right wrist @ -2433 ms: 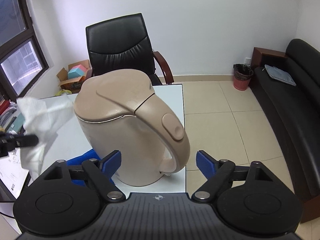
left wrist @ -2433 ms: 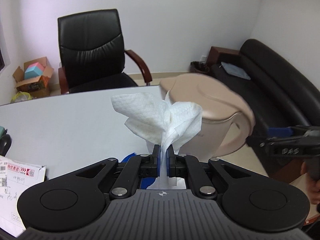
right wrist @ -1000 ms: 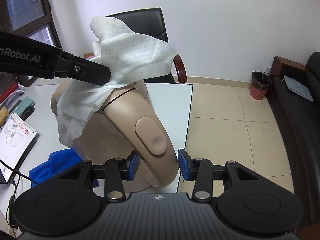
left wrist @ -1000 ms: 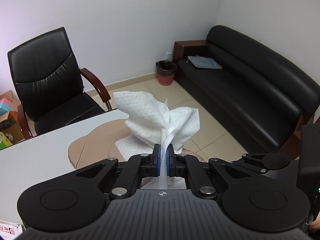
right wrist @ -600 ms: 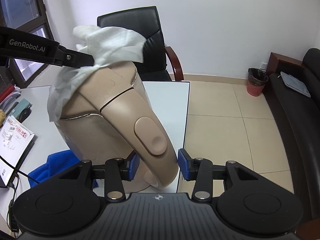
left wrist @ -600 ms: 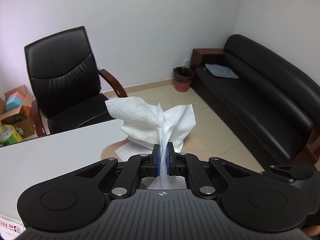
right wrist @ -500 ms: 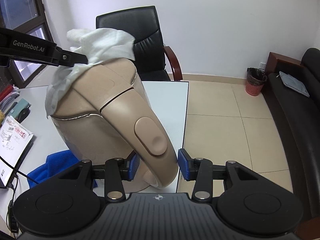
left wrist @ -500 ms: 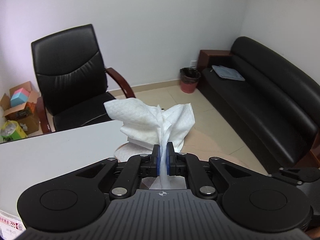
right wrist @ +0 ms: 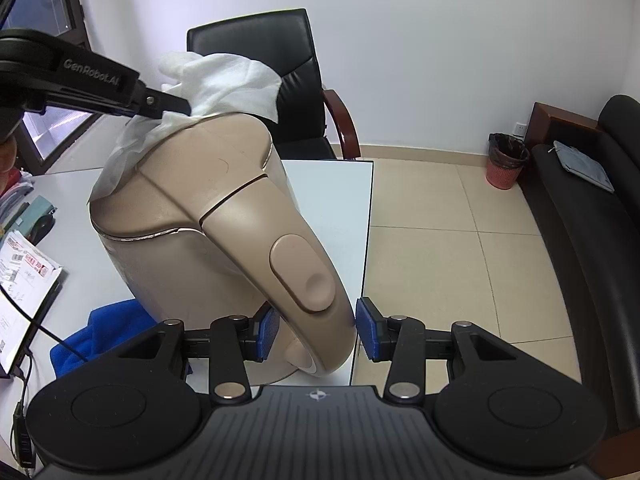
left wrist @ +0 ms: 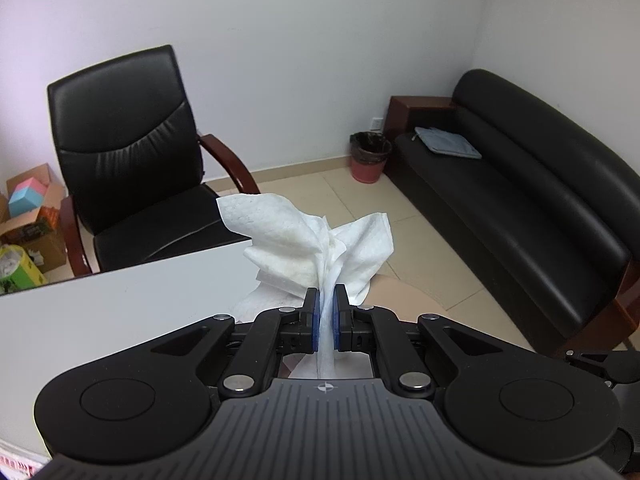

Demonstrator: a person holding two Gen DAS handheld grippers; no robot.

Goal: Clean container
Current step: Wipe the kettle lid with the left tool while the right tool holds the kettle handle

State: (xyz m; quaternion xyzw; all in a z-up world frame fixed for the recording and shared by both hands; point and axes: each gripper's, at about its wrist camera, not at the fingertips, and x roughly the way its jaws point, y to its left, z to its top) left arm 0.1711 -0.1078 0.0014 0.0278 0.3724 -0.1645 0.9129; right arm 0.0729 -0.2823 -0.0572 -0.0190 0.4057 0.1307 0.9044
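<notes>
- The beige kettle (right wrist: 208,224) stands on the white table (right wrist: 332,208) near its corner, lid down, handle turned toward the right wrist camera.
- A crumpled white paper towel (right wrist: 224,76) lies on top of the lid, one end trailing down the kettle's far left side.
- The right gripper (right wrist: 316,328) points steeply down, its blue pads set on either side of the lower handle and clamped against it.
- The left gripper (right wrist: 176,106) reaches in from the upper left of the right wrist view, tips at the lid's crown, jaws pinched tight on the towel (in its own view the towel (left wrist: 316,240) fans out above the blue pads).
- From the left wrist camera only a sliver of kettle (left wrist: 396,296) shows past the towel; the rest is hidden under the gripper body.
- A blue cloth (right wrist: 100,336) lies on the table just beside the kettle's base, partly covered by the right gripper.
- Papers (right wrist: 24,276) at the left edge are cut off; their print is too small to read.
</notes>
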